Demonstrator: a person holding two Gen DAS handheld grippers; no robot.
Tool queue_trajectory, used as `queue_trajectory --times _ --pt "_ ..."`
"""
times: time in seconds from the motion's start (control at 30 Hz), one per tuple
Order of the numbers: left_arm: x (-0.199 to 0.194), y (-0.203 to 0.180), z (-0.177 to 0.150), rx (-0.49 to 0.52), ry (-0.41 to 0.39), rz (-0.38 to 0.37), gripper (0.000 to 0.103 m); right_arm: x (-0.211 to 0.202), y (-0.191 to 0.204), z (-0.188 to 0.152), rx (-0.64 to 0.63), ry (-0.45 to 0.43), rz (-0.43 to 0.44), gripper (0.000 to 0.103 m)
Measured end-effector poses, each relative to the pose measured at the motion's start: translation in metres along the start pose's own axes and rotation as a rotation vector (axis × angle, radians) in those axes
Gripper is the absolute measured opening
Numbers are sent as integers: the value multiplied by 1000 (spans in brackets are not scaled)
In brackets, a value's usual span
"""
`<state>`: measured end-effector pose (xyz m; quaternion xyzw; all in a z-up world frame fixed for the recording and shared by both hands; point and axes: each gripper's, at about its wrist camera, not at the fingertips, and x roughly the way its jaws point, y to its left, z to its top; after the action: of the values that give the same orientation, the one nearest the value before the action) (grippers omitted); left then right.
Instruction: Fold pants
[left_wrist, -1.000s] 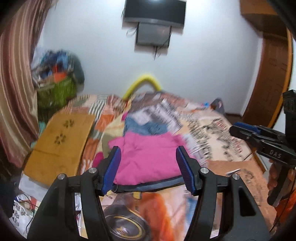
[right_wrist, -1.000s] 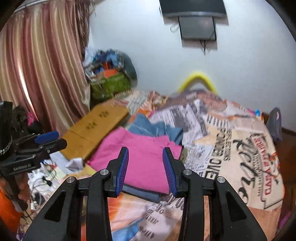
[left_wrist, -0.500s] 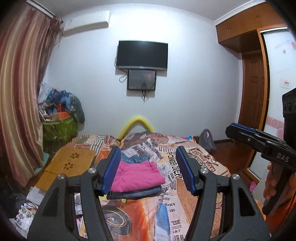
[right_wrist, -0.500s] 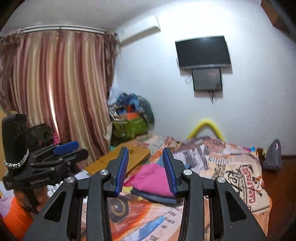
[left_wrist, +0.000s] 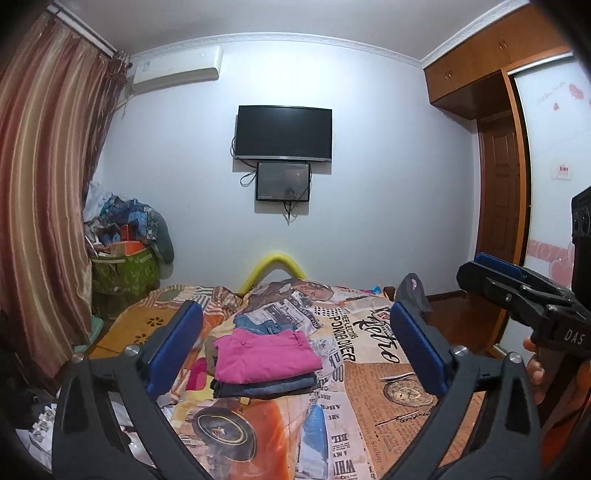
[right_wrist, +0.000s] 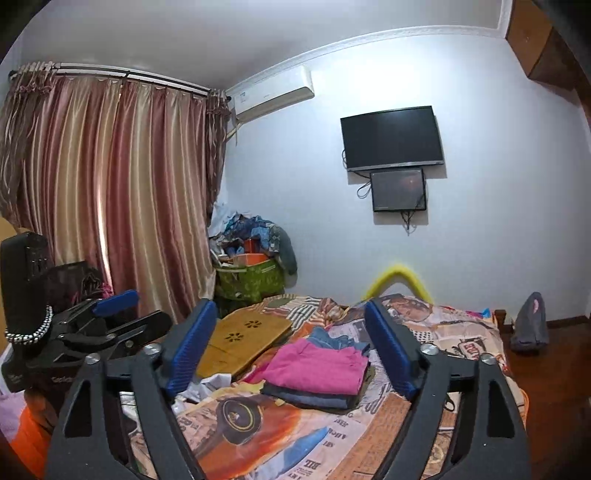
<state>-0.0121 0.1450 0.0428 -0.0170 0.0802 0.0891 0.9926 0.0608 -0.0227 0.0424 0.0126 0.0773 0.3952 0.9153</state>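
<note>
Left claw: the left claw (left_wrist: 295, 347) was released, its blue pads (left_wrist: 173, 347) spread wide and grasping nothing, held up above the near end of the bed (left_wrist: 373, 376).
Right claw: the right claw (right_wrist: 291, 343) was likewise spread and empty, raised over the bed's near end; from the left wrist view it appeared at the right edge (left_wrist: 517, 291), gripped by a hand (left_wrist: 535, 373).
Pants: the pink pants (left_wrist: 266, 356) lay folded into a neat rectangle, well apart from both claws, toward the middle of the bed and nearer its left edge.
Stack: the pink pants rested on top of dark folded garments (left_wrist: 264, 387), perhaps two pieces, though the layers were hard to separate.
Behind the stack: a blue denim garment (left_wrist: 264, 325) lay crumpled just beyond the pile, toward the far end of the bed.
Bed cover: a newspaper-print sheet with orange patches covered the bed.
Left edge of bed: a wooden board (right_wrist: 240, 343) with flower cut-outs leaned beside it.
Far wall: a television (left_wrist: 283, 133) hung above a smaller screen (left_wrist: 283, 181).
Corner: a green bag (right_wrist: 251, 282) heaped with clothes stood by the curtain (right_wrist: 110, 199).
</note>
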Motion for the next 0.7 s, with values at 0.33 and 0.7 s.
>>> queue_trajectory --times 0.33,0.7 --pt "-8 -2 -13 19 -4 19 103 -9 1 -7 28 -8 -37 103" --pt "-6 -3 -16 14 -7 27 103 -11 5 -14 20 8 -45 103"
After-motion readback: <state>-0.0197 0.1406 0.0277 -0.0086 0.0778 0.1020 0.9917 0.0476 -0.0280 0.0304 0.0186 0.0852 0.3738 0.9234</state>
